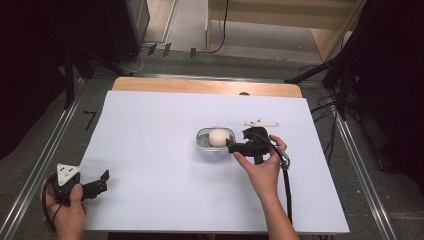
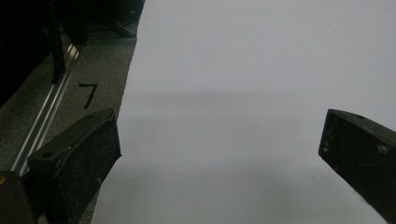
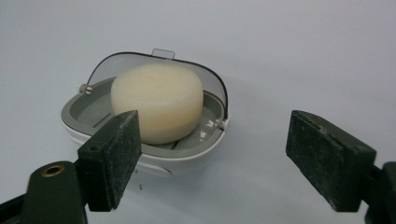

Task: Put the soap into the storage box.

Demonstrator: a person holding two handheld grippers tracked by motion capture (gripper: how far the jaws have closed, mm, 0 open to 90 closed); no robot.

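Scene: soap (image 3: pixel 156 108) sits in soap box (image 1: pixel 214 141), desk (image 1: pixel 150 150) centre | right gripper (image 3: pixel 212 158): jaws apart, empty, just right | left gripper (image 2: pixel 219 154): apart, idle near-left | Advice: we approach the hinged lid (image 3: pixel 159 63) squarely, closing gently.

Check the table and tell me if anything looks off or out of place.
Nothing spilled or damaged. The soap bar sits squarely in its open soap case, clear lid tipped back. One oddity: a grey three-cornered plate lies loose on the table beyond the right gripper.
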